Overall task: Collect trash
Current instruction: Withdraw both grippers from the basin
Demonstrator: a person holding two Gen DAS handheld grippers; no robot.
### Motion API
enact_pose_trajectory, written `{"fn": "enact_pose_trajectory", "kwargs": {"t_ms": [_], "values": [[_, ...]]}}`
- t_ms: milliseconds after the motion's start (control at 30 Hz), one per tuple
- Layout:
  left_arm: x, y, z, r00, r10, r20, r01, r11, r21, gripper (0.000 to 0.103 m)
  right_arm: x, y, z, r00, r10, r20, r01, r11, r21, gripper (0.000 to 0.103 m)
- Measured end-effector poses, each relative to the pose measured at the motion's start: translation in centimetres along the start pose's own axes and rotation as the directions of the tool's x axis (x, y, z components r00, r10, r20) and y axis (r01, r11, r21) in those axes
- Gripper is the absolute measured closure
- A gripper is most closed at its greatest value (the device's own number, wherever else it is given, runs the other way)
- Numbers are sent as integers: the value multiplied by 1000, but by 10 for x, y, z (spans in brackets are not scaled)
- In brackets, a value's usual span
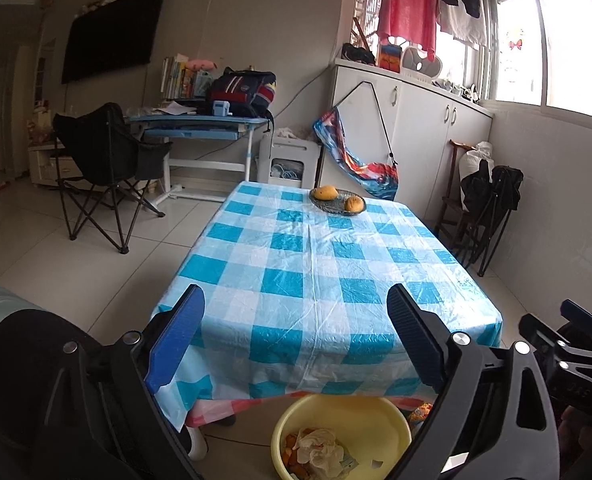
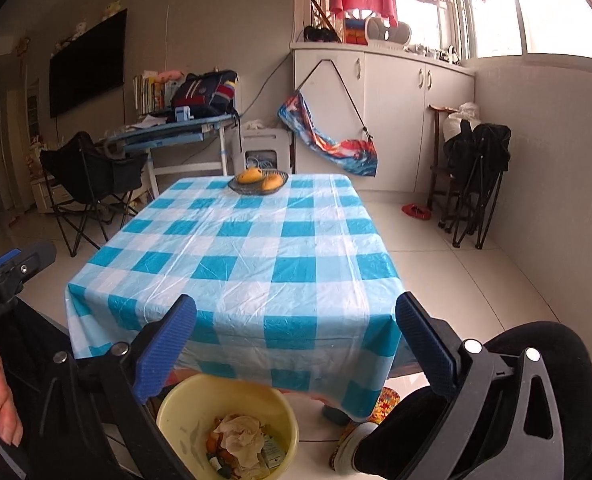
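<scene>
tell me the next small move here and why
Probably none beyond pulling both grippers back: the checked tablecloth carries only the fruit dish, while the crumpled tissue and peels already lie in the yellow basin. The left gripper and right gripper are open and hold nothing.

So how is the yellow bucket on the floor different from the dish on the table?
The bucket is deep, pale yellow and stands on the floor by the table's near edge; the dish is shallow, dark and sits at the table's far end. The bucket holds crumpled tissue and scraps; the dish holds two mangoes. Both are round and open-topped.
</scene>
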State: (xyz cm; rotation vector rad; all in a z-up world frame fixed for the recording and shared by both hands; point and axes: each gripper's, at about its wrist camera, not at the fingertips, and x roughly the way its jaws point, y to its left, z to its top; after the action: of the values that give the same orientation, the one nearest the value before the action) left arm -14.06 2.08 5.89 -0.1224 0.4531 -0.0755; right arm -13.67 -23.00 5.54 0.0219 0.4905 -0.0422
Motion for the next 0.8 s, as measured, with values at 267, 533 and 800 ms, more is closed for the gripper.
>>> {"fn": "enact_pose_trajectory", "kwargs": {"t_ms": [267,533,800], "values": [[-11,-8,5,999,-14,43,13,1000,26,11,-11,18,-3,999,48,16,-46,995,-86,7],[-20,-35,1,997,-73,34,68,991,117,8,-10,16,-4,999,44,25,-42,995,-86,7],[-15,-49,-1,996,-84,4,82,984,157,8,-8,3,-4,1000,8,25,-7,999,-49,7]]}}
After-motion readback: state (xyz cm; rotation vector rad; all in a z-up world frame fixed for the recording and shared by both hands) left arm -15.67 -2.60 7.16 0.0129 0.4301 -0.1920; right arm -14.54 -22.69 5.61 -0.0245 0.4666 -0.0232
